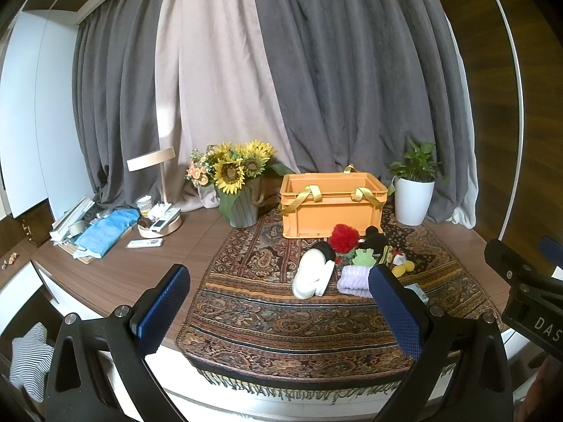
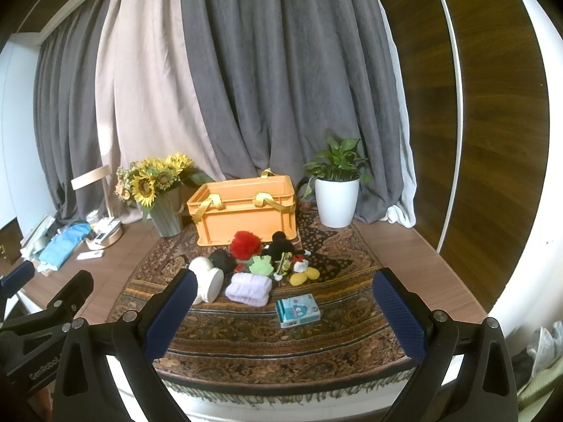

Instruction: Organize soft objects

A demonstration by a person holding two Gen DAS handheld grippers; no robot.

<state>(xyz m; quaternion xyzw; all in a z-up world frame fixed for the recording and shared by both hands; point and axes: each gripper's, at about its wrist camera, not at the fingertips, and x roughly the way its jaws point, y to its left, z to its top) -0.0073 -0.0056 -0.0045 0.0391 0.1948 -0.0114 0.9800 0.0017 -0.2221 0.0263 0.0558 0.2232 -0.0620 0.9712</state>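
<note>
An orange crate (image 1: 330, 207) (image 2: 246, 212) with yellow ribbon handles stands at the back of a patterned cloth (image 1: 267, 320) (image 2: 327, 337). In front of it lie soft items: a red pompom (image 1: 344, 237) (image 2: 245, 244), a black mouse plush (image 1: 374, 239) (image 2: 281, 244), a green frog toy (image 1: 364, 256) (image 2: 262, 265), white slippers (image 1: 313, 277) (image 2: 207, 277), a folded lilac towel (image 1: 353, 279) (image 2: 250, 288). A small blue box (image 2: 297, 310) lies nearer. My left gripper (image 1: 279, 302) and right gripper (image 2: 283, 311) are open, empty, held back near the table's front edge.
A sunflower bouquet in a grey pot (image 1: 239, 190) (image 2: 163, 197) stands left of the crate, a white potted plant (image 1: 413, 190) (image 2: 336, 197) right. A lamp, tray with remotes (image 1: 160, 223) and blue cloth (image 1: 105, 232) clutter the far left. Curtains hang behind.
</note>
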